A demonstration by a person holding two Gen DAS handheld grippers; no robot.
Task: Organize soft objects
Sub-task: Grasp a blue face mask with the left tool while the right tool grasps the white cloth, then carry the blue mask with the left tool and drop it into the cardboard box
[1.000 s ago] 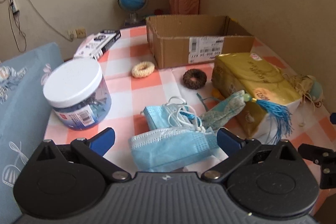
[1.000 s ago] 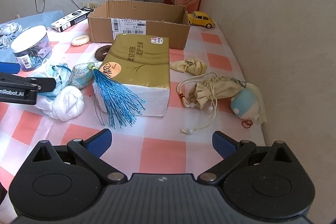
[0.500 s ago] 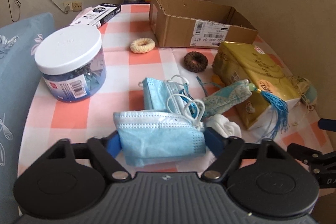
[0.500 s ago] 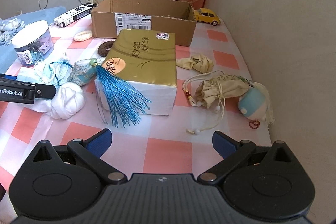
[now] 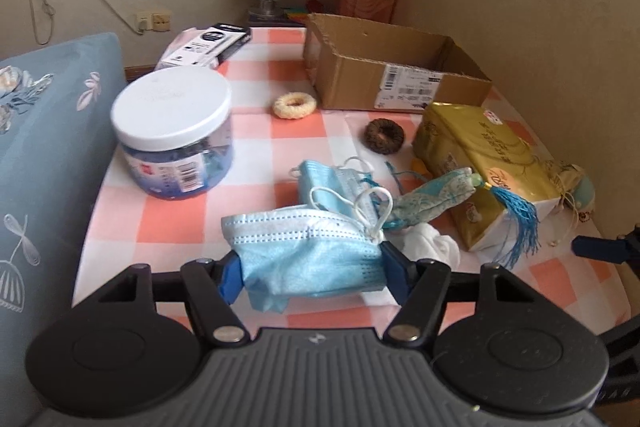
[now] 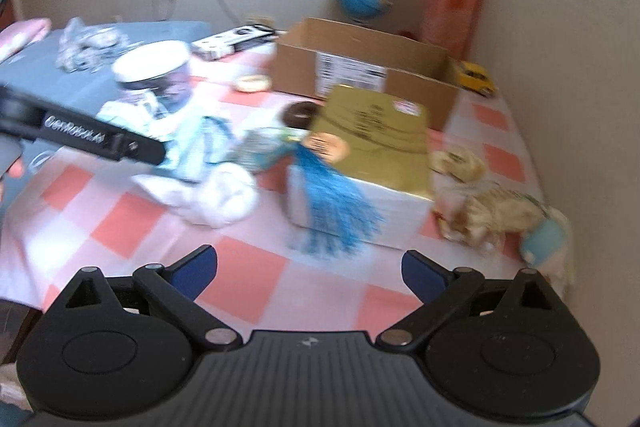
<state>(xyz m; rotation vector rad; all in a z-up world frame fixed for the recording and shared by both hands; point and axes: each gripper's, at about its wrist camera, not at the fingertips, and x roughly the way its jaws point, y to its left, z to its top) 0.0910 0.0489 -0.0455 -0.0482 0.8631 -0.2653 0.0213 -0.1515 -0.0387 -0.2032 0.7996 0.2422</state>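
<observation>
My left gripper (image 5: 313, 269) is clamped on a blue face mask (image 5: 308, 253), pads pressing its two sides, held above the near edge of the checked table (image 5: 256, 183). My right gripper (image 6: 310, 269) stands with fingers spread apart and nothing between them, hovering over bare cloth at the near right edge; that view is blurred. A second mask (image 5: 328, 179) lies just behind the held one, with a patterned pouch (image 5: 428, 195) and a white cloth ball (image 5: 436, 247) beside it. On my right the wall runs along the table edge, with the gold tissue pack (image 5: 484, 167) near it. The cardboard box (image 5: 384, 71) at the far side looks empty from what I see. The white-lidded jar (image 5: 176, 131) holds dark blue items I cannot make out
</observation>
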